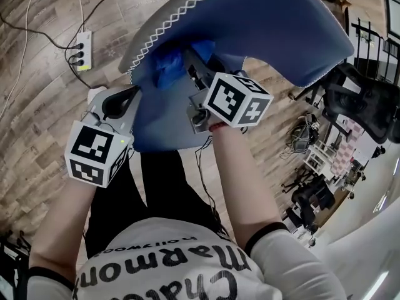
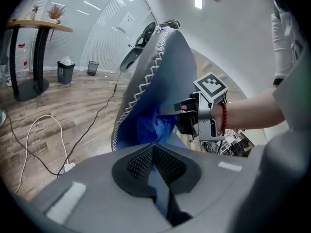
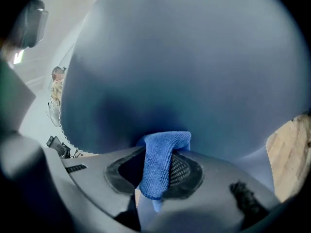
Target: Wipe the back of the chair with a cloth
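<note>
Cloth [image 3: 164, 154] in right tongs [image 3: 155, 174], against chair back [image 3: 194, 57]

— What does the chair back [image 1: 269, 24] look like?
— Grey-blue and padded, curved, with white zigzag stitching along its edge. It fills 12 to 2 o'clock.
— And the cloth [image 1: 170, 67]?
— Bright blue, bunched, pressed against the chair back at 11 o'clock.

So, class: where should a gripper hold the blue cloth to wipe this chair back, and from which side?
Pinch the cloth at its fold, from the side away from the chair back, as the right gripper does: a bunched pad faces the fabric.
</note>
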Motion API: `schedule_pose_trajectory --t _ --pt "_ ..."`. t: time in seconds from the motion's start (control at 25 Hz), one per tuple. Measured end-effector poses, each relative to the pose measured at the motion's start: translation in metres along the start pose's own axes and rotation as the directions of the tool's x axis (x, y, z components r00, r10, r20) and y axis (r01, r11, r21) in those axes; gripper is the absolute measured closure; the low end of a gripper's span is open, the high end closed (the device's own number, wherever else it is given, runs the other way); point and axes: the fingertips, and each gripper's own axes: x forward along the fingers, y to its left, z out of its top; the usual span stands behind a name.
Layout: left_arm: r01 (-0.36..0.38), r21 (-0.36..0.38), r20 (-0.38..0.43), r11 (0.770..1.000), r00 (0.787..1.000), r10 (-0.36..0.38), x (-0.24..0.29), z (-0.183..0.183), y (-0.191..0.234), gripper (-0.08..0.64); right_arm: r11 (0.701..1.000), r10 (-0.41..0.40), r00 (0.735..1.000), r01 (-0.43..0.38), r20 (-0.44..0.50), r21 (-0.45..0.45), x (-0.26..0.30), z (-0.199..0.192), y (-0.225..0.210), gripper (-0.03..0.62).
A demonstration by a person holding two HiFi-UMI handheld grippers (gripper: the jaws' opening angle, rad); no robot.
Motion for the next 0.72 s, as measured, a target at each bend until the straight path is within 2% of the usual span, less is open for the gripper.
schedule_pose_trajectory --t 0.12,0.2,0.32,0.44,0.6,0.72 --pt "0.022 0.017 0.004 1.000 1.000 -0.022 0.017 0.009 -0.015 0.551 0.999 -0.048 0.998 0.047 0.032 0.025 -0.017 0.008 -0.035 0.506" --pt "0.034 0.023 0.006 0.999 0.999 -0.034 0.030 0.017 -0.026 0.551 0.994 -0.092 0.994 0.088 0.053 0.072 -0.032 0.014 -0.065 0.506" --pt "0.053 0.030 0.005 0.998 0.999 -0.053 0.045 0.021 -0.043 0.551 0.979 -0.160 0.983 0.147 0.091 0.138 -0.055 0.022 -0.104 0.506" --pt "0.067 0.037 0.002 0.997 0.998 -0.067 0.056 0.017 -0.058 0.551 0.966 -0.223 0.968 0.204 0.111 0.161 -0.075 0.023 -0.136 0.506" --pt "0.084 0.032 -0.004 0.996 0.996 -0.084 0.066 0.010 -0.081 0.551 0.940 -0.307 0.942 0.277 0.138 0.199 -0.104 0.023 -0.174 0.506" --pt "0.108 0.027 -0.020 0.994 0.994 -0.108 0.069 0.001 -0.094 0.551 0.905 -0.394 0.904 0.351 0.164 0.240 -0.128 0.022 -0.198 0.506"
